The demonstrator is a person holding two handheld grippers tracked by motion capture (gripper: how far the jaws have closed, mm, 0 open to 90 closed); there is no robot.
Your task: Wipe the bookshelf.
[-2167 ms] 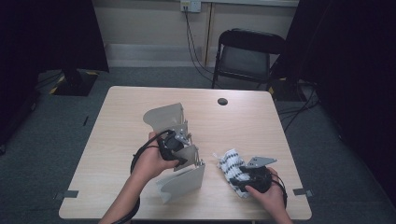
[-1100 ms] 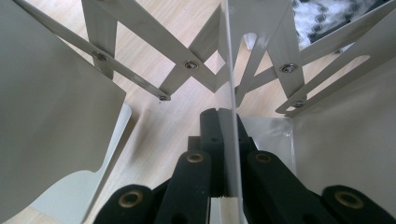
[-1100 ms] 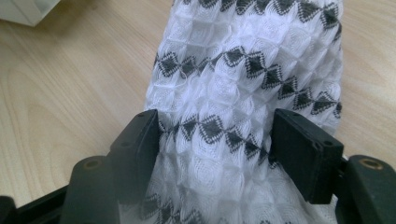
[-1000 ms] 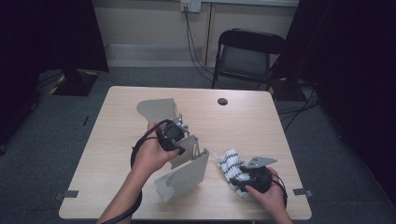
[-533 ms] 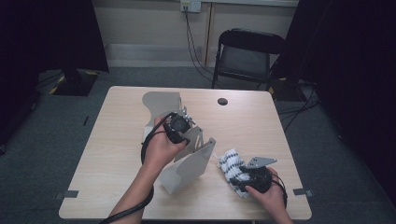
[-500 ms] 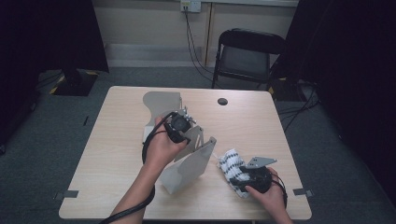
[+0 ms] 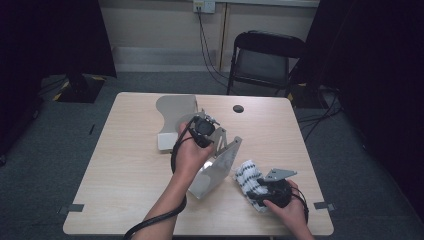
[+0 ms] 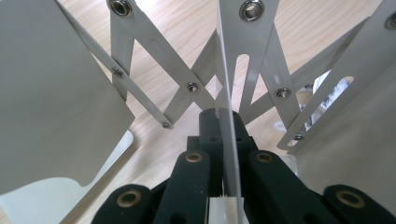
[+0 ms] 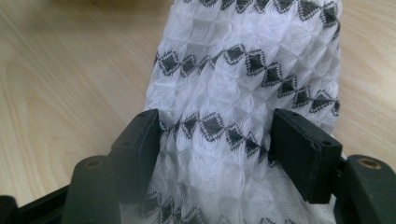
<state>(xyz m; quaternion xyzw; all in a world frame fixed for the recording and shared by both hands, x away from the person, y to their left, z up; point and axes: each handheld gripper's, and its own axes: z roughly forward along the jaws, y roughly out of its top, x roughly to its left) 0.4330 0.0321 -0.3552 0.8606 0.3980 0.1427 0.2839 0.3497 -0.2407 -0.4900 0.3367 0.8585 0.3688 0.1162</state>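
We see a light wooden bench [image 7: 125,165] with a black folding chair [image 7: 265,60] standing behind its far edge on grey carpet. Across the middle of the bench stretches a grey expanding file rack [image 7: 220,167], its flat divider panels joined by a riveted scissor lattice; one panel [image 7: 175,107] stands at the far left end and another leans at the near right end (the lattice between them is pulled open). In the left gripper view the left gripper [image 8: 223,140] has its fingers together, clamped on the thin edge of one middle divider [image 8: 226,84], with crossing lattice strips [image 8: 191,87] on either side. Near the bench's front right corner, just beside the rack's near panel, lies a white cloth with black diamond rows [image 7: 250,180]. The right gripper [image 9: 215,140] clasps this rolled cloth across its width, both fingers [image 9: 140,140] pressing into the fabric. A small dark disc [image 7: 238,108] sits near the far edge.
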